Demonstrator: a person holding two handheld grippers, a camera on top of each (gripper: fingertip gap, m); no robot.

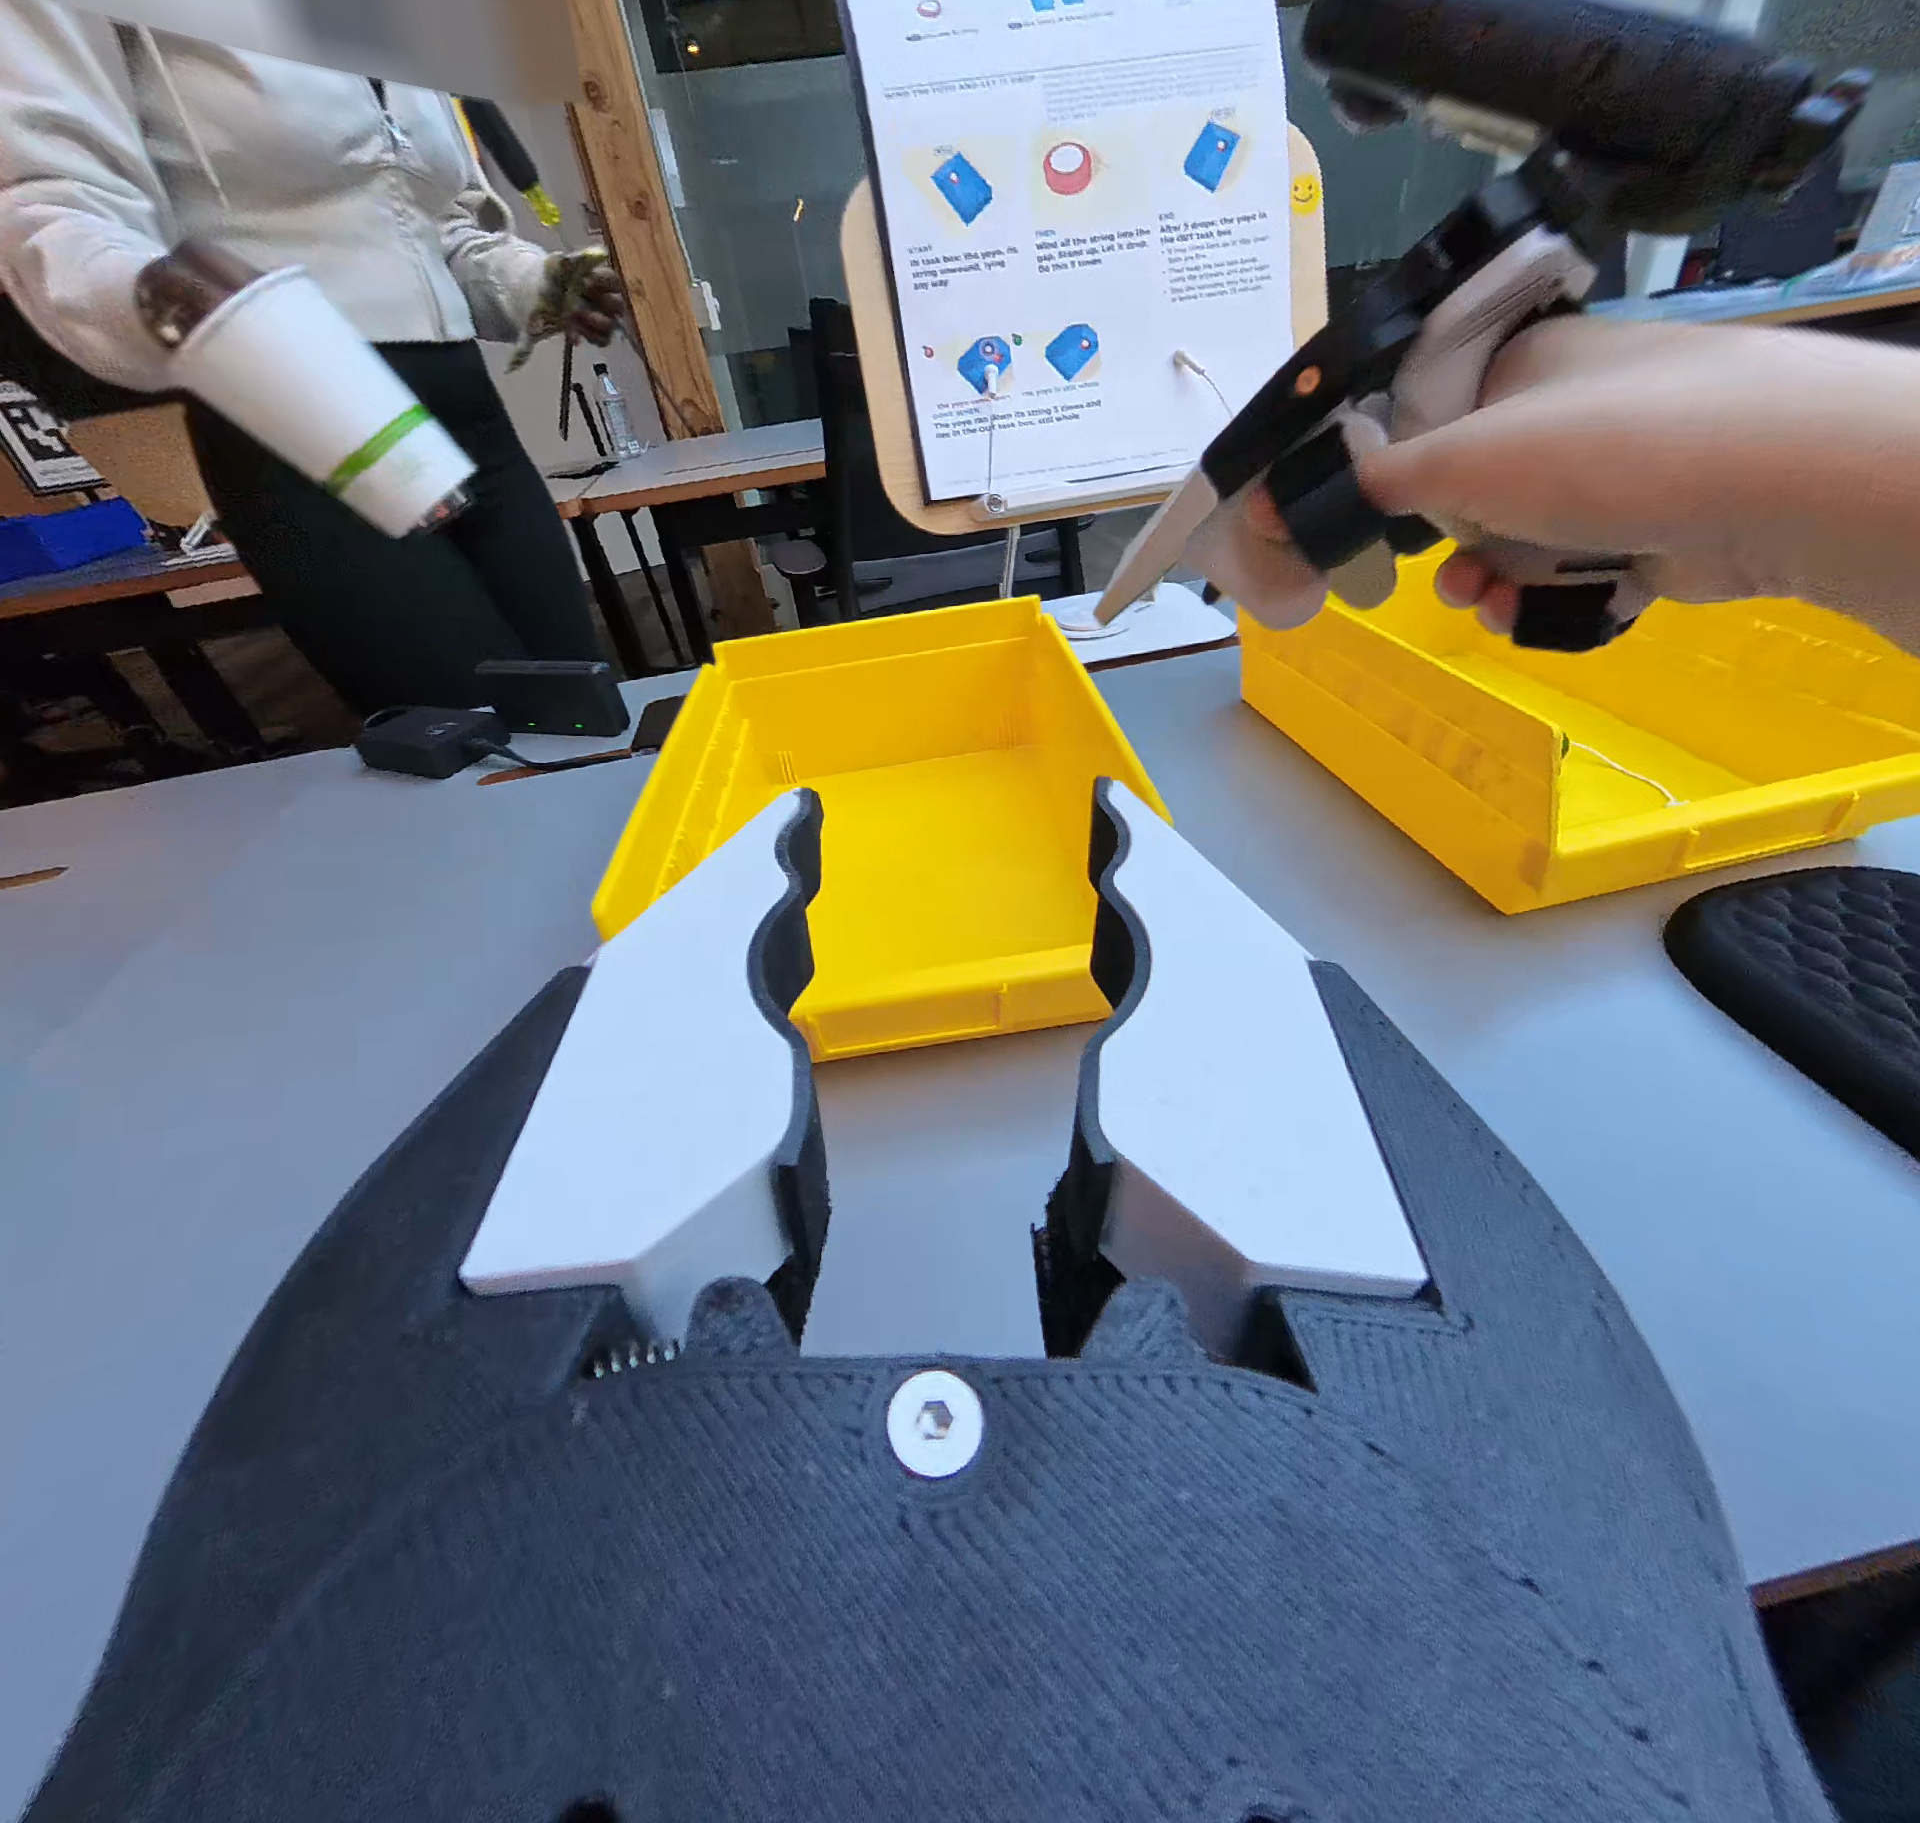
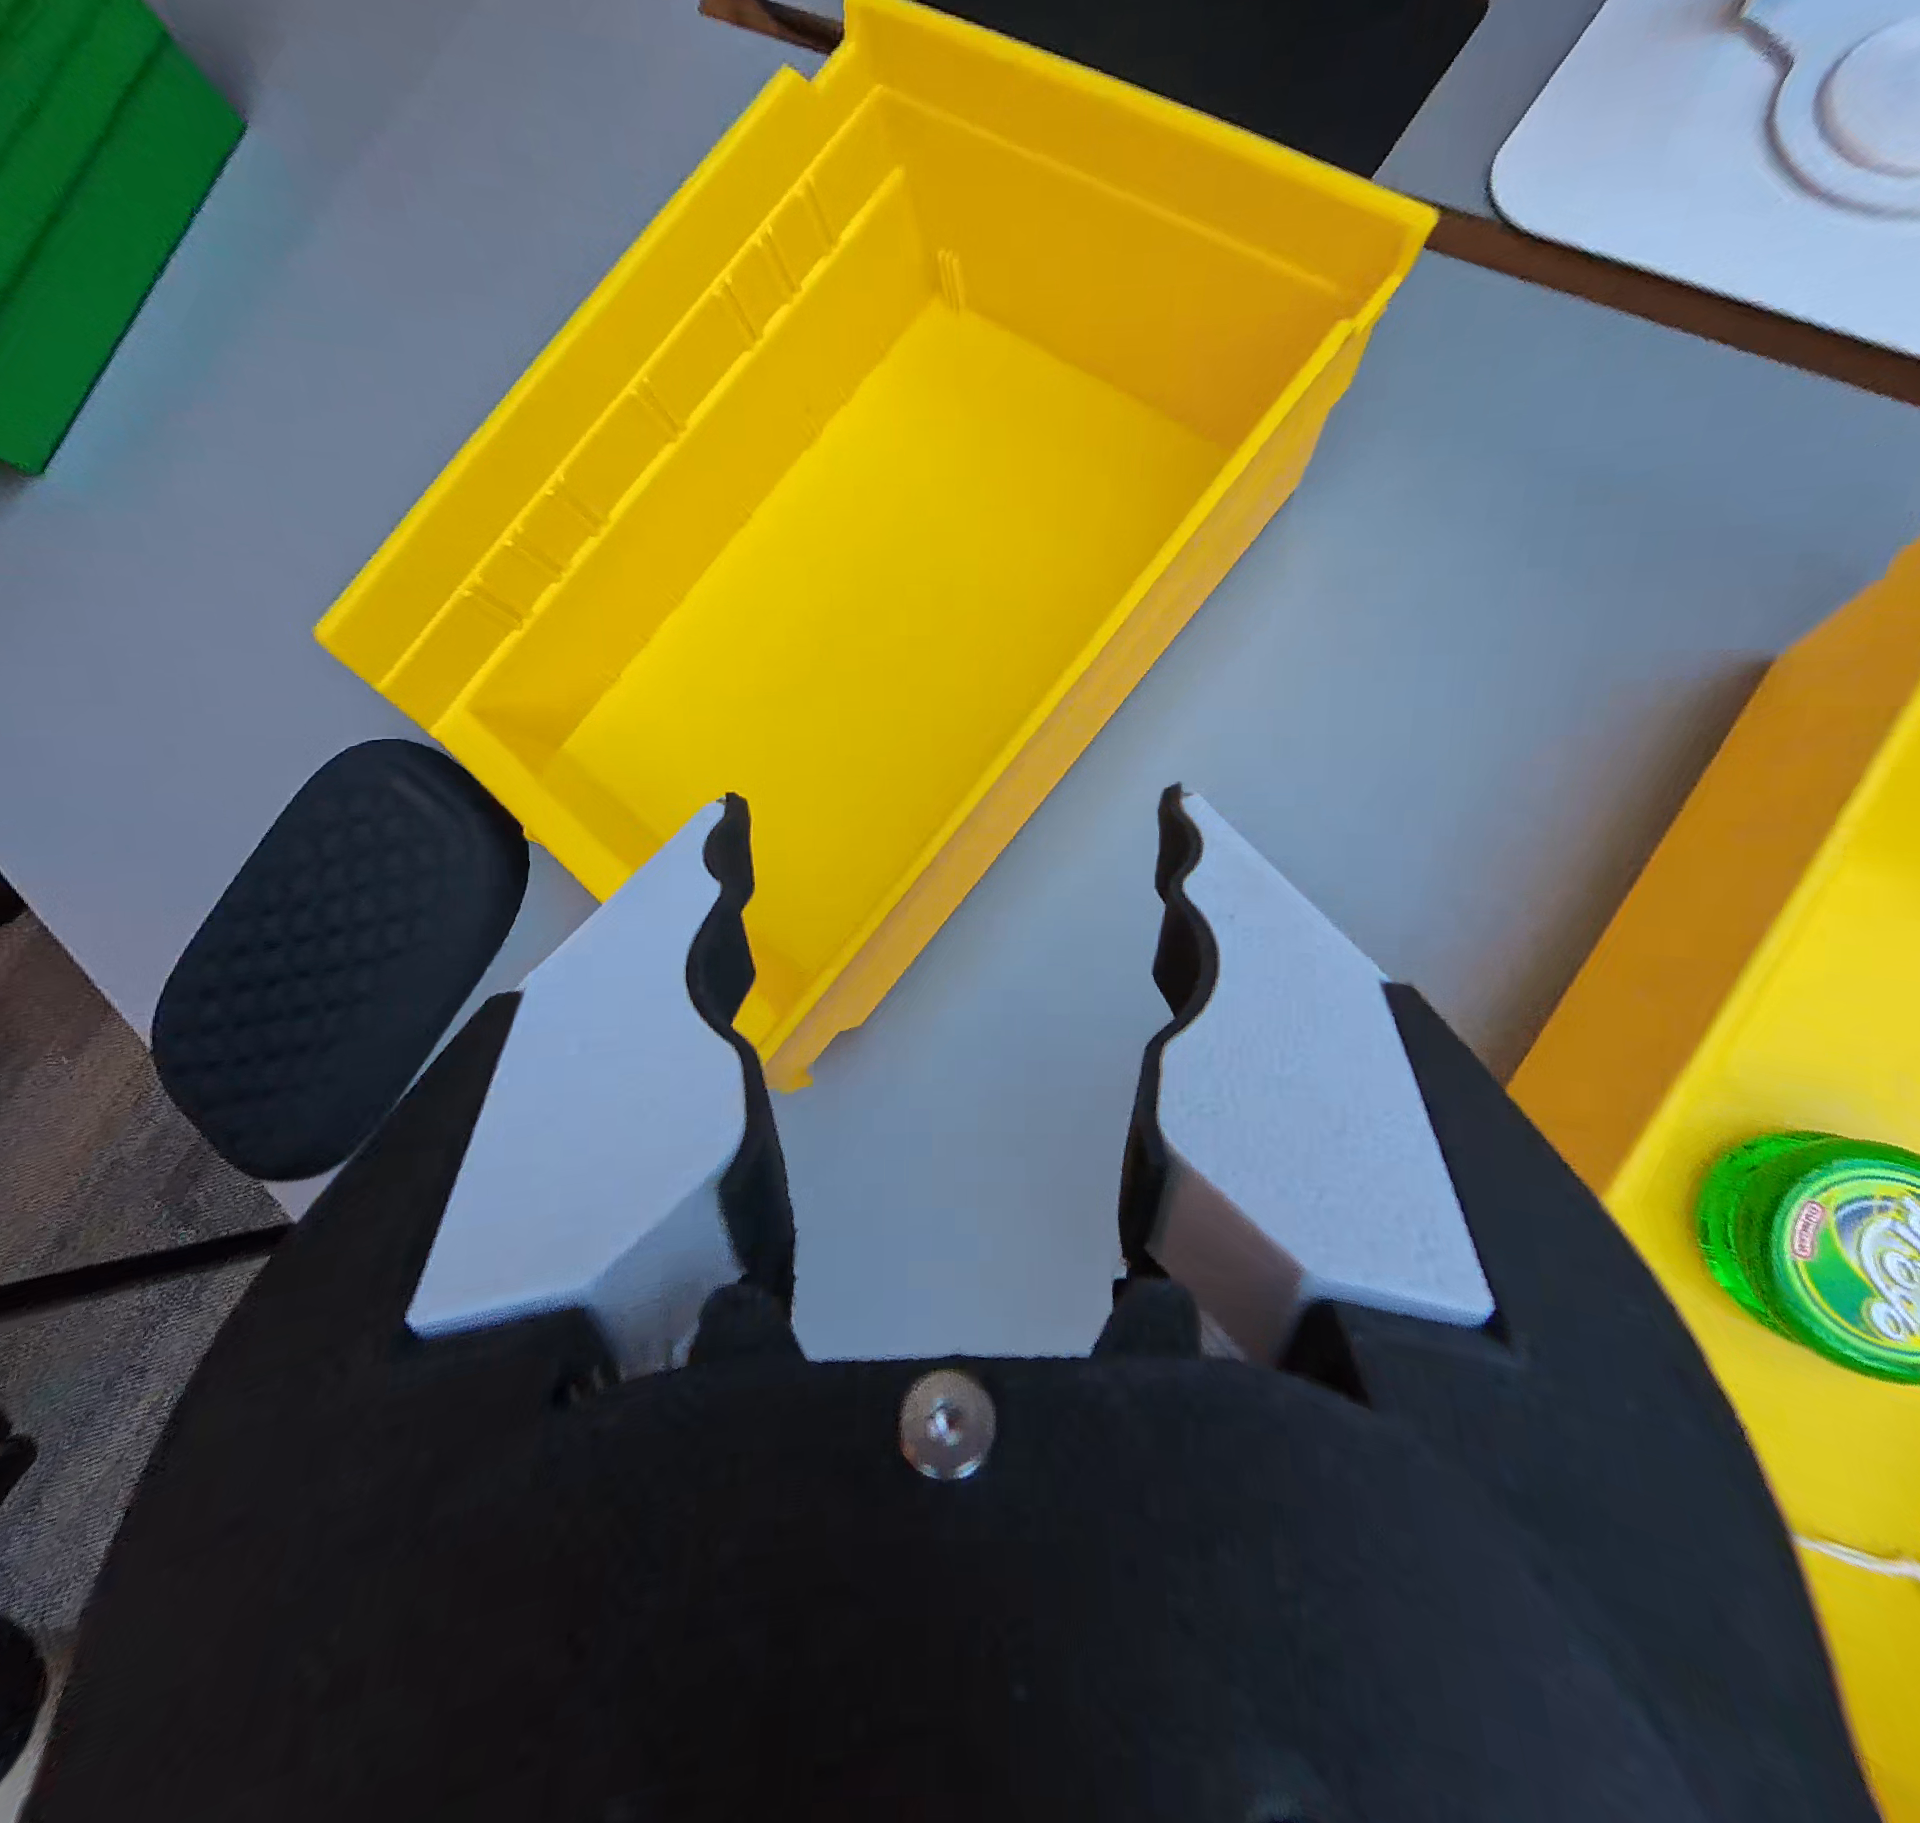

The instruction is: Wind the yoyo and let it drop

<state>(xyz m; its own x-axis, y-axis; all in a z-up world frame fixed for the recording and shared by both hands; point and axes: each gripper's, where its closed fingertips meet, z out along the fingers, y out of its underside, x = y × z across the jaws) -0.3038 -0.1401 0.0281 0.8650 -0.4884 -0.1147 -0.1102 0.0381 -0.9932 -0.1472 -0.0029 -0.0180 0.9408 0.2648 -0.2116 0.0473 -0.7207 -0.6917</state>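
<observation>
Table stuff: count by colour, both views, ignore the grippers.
Yellow: 2, the empty bin and the bin on the right.
Green: 2, the yoyo and the box.
Black: 1, the pad.
White: 1, the stand base.
Total: 6

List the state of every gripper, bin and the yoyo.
Left gripper: open, holding nothing, above the table.
Right gripper: open, holding nothing, above the empty bin.
Empty bin: upright on the table, nothing inside.
Second bin: on the table, holds the yoyo.
Yoyo: green, lying in the second bin, ungripped.
String: white, lying loose in the second bin.
</observation>
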